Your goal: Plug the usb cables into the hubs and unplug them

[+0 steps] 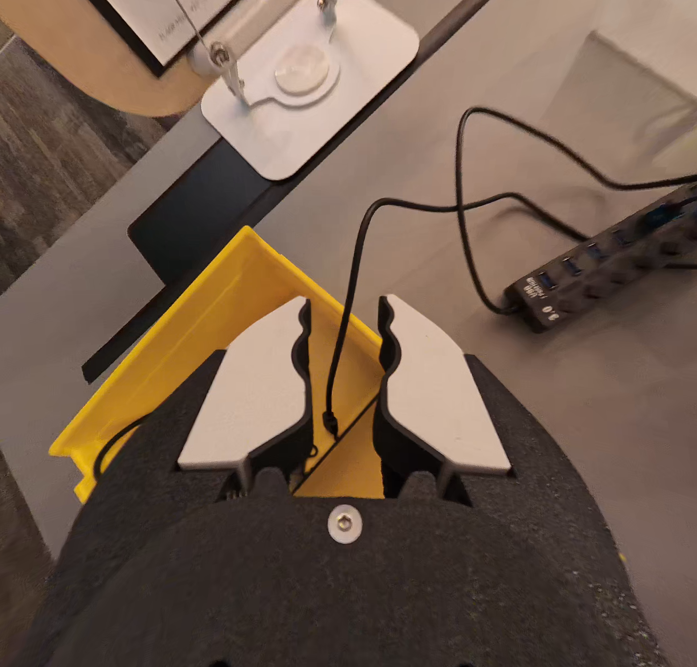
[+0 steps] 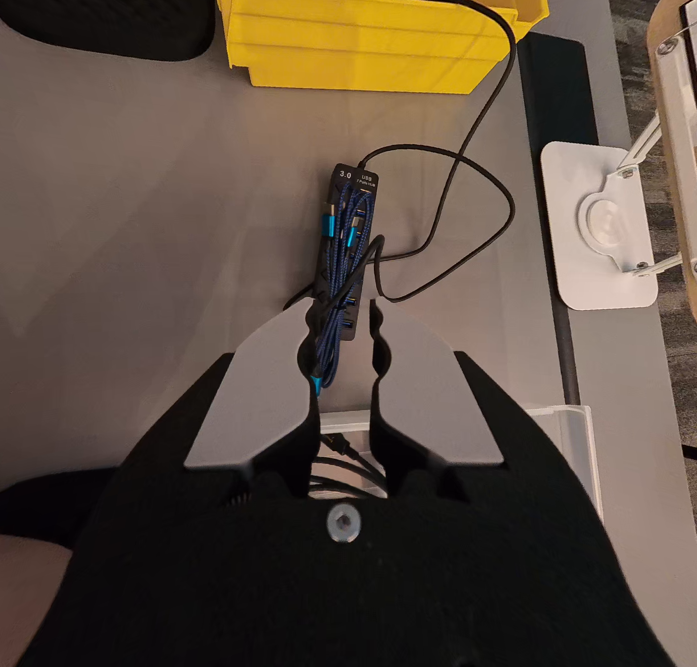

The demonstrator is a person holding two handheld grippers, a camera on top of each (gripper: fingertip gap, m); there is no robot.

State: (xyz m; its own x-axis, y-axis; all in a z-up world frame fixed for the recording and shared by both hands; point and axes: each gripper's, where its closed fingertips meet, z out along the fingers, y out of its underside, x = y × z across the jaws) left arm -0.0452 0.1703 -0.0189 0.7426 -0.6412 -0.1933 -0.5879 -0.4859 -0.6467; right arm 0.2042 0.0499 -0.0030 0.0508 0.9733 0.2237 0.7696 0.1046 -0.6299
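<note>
1. Your left gripper (image 1: 345, 302) hangs over the yellow bin (image 1: 211, 332) at the table's (image 1: 471, 404) far-left corner, its fingers spread with nothing between them but air.
2. A thin black cable (image 1: 350, 290) drops into that bin between the fingers without touching either one; its other end runs back to the black USB hub (image 1: 603, 268).
3. The hub (image 2: 352, 253) lies flat near the middle of the table (image 2: 151, 234), its labelled end toward the bin (image 2: 362, 45) at the far edge.
4. A bundle of blue braided USB cables (image 2: 339, 256) lies along the hub's top.
5. Your right gripper (image 2: 341, 302) is spread above the hub's near end; the bundle's near part rests against its left finger (image 2: 271, 377), not pinched.
6. A clear plastic container (image 2: 573, 445) with black cables sits at the near-right edge.
7. A white stand base (image 2: 588, 226) sits at the right edge.
</note>
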